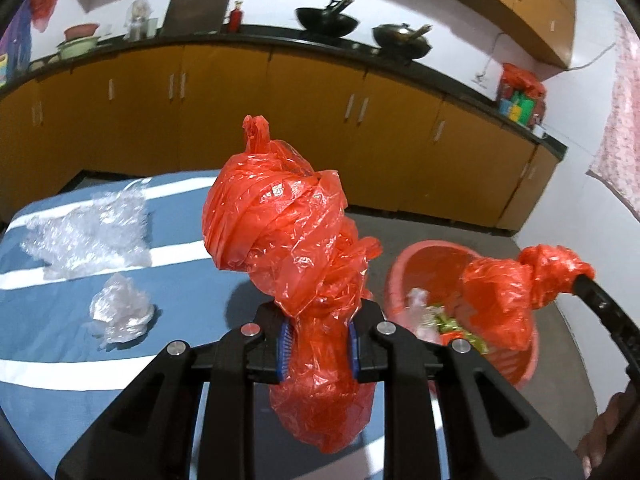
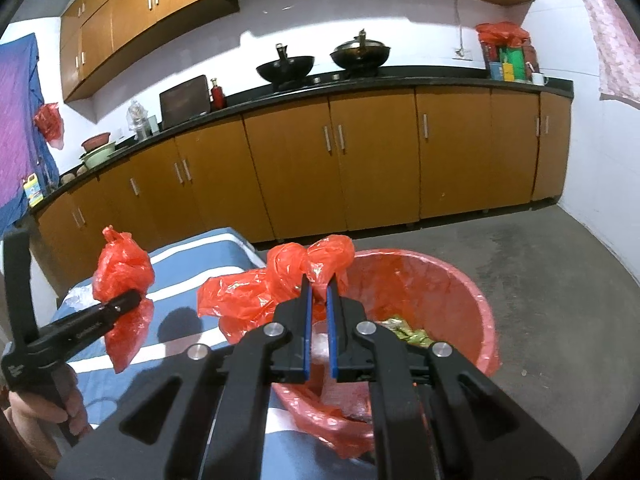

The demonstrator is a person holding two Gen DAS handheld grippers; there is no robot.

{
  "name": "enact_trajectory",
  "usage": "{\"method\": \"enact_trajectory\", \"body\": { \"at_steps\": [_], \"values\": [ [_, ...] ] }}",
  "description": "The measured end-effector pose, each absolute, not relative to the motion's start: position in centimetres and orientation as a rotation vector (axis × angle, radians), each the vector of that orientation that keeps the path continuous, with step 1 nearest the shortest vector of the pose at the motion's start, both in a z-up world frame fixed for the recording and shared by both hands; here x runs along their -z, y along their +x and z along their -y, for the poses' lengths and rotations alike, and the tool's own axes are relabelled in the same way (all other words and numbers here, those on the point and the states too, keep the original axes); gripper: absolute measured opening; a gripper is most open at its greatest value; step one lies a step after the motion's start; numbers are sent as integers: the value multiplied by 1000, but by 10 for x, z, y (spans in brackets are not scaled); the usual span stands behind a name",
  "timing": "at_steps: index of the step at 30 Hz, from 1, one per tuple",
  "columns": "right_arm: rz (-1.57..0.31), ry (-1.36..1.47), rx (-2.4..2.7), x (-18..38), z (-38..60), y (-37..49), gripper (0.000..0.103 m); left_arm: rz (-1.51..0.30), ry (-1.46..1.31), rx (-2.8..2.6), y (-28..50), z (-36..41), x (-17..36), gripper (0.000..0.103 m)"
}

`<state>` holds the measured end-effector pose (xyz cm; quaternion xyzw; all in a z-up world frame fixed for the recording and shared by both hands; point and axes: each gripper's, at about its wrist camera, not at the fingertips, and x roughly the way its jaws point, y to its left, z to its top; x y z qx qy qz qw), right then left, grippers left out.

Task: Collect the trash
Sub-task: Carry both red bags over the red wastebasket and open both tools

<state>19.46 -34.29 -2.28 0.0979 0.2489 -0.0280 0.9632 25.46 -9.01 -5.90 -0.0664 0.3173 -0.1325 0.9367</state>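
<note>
Over the bin (image 2: 484,320), both grippers (image 1: 320,344) (image 2: 319,300) pinch the bag's (image 1: 280,216) thin, slippery, light handles, best gripped at the bunched knots.

Dim indoor light, soft shadows, fisheye-bent edges, dark corners, slight blur

The left black plastic two-finger claw (image 1: 316,344) had matte angular linkage arms joined by round silver pivot bolts, and ribbed blue pads (image 1: 283,346) lined its fingers. The right black plastic two-finger claw (image 2: 319,320) matched it, with smooth blue strips (image 2: 307,328) and a dark handle.
</note>
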Motion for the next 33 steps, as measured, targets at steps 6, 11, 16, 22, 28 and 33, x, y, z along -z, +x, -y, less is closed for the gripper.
{"method": "enact_trajectory", "body": {
  "at_steps": [6, 11, 16, 22, 28, 33],
  "values": [
    [-487, 215, 98, 20, 364, 183, 8, -631, -107, 345, 248, 120, 47, 22],
    [-482, 230, 136, 21, 382, 178, 8, -628, -81, 401, 246, 143, 43, 22],
    [-483, 243, 169, 24, 398, 177, 8, -629, -62, 457, 246, 168, 43, 22],
    [-484, 263, 200, 27, 413, 182, 8, -633, -43, 500, 248, 194, 45, 22],
    [-489, 273, 231, 31, 424, 190, 8, -640, -24, 537, 253, 214, 51, 22],
    [-500, 279, 253, 37, 430, 200, 8, -652, 4, 566, 258, 231, 61, 22]
  ]
}}
